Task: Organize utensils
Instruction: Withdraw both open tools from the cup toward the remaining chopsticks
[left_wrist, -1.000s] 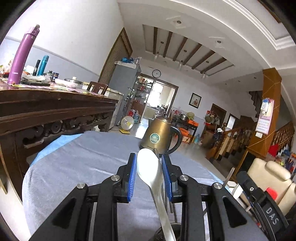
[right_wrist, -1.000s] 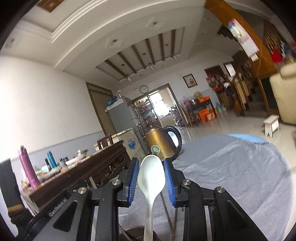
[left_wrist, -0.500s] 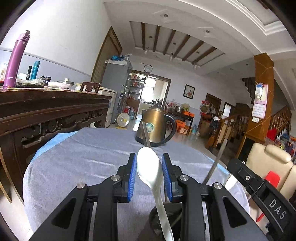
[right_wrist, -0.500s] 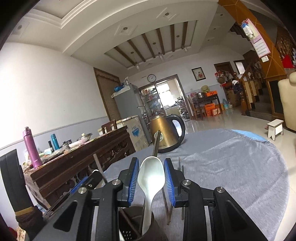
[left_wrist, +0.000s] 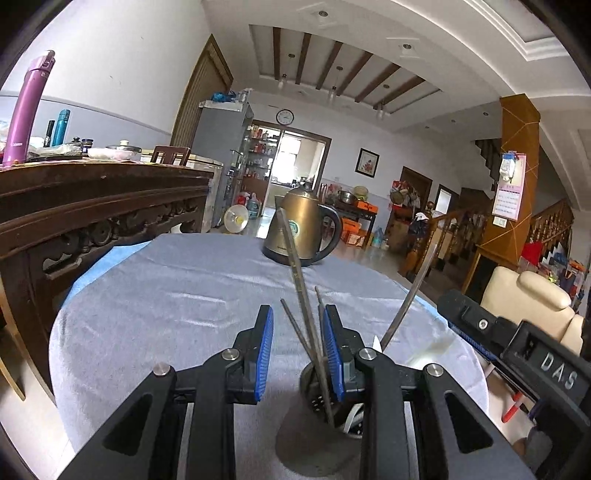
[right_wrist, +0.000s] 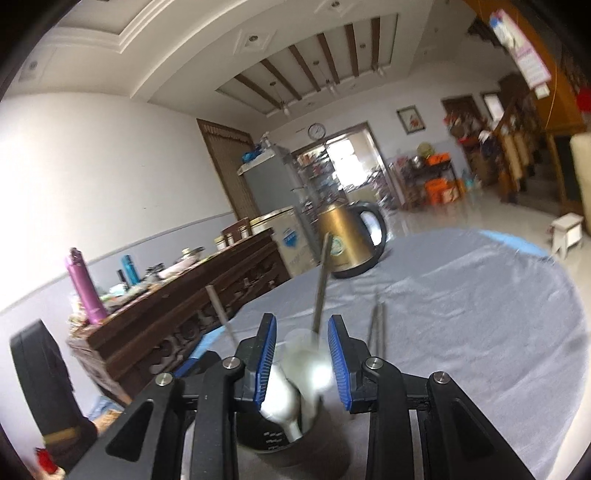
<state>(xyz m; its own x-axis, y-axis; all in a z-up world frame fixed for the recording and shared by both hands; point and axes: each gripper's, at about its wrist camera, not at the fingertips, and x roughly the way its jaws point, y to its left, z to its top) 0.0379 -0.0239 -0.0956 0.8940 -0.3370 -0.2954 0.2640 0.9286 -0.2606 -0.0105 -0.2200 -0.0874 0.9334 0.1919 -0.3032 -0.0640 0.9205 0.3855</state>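
- Your right gripper (right_wrist: 301, 356): jaws part-open, white plastic spoons (right_wrist: 304, 373) loose between them, bowls up, handles down in the dark cylindrical utensil holder (right_wrist: 291, 448) directly below.
- Left gripper (left_wrist: 297, 350): narrow gap, holding nothing; holder sits just right of it.

Daylit interior, heavy fisheye distortion, dark vignette at the corners.
Bright glare from the glazed rear doorway (left_wrist: 295, 162); left view sharp; right view motion-blurred, the white plastic spoon (right_wrist: 306, 365) overexposed and smeared; soft shadows on the grey tablecloth (left_wrist: 166, 295).
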